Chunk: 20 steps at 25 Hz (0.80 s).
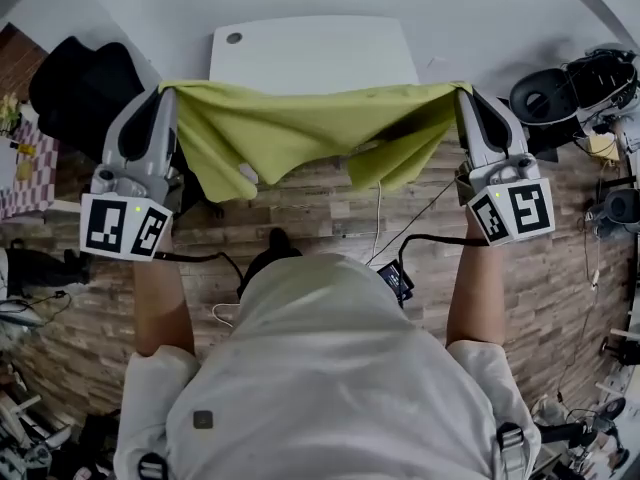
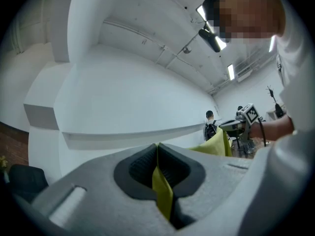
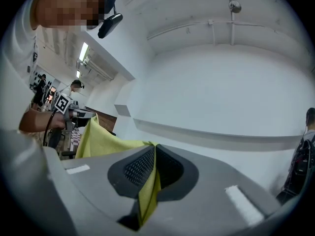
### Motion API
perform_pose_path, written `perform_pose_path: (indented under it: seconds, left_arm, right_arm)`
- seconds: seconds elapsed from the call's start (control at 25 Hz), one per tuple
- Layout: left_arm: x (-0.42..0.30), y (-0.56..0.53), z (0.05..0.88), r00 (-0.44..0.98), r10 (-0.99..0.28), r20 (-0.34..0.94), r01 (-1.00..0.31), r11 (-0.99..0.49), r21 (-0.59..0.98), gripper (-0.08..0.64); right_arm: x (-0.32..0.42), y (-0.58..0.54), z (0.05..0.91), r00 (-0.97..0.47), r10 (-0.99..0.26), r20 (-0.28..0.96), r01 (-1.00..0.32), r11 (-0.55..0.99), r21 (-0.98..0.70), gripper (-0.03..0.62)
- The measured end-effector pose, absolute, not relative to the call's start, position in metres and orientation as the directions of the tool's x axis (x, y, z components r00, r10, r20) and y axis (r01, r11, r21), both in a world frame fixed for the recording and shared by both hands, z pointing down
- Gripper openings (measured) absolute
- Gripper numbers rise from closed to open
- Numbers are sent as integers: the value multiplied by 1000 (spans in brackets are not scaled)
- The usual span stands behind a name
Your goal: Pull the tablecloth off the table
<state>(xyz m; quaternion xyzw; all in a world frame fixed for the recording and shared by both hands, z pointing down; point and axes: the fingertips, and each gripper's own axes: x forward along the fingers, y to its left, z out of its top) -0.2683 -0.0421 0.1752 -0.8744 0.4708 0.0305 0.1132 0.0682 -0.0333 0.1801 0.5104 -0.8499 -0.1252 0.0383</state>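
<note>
head view: tablecloth (image 1: 300,128) sags before table (image 1: 310,53) | left hand-held gripper (image 2: 157,154), right hand-held gripper (image 3: 154,154): pinching it (own views)

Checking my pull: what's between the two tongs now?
The yellow-green tablecloth spans from left tongs to right tongs, clamped in both; the head view shows it.

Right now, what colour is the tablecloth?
Plain yellow-green tablecloth, no pattern; shows best in the head view.

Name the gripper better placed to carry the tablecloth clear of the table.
Neither leads. The left gripper and right gripper each have jaws shut on a top corner of the tablecloth, level with each other, near the table. Probably move both together.
</note>
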Motion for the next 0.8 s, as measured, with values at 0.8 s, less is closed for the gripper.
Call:
perform_pose_path:
  seconds: [0.8]
  left_arm:
    - [-244,55,138,513,-842,-167,-853,-478,-209,8]
  right_arm:
    - [85,47,131,-552,-821,-143,-819,502,277,14]
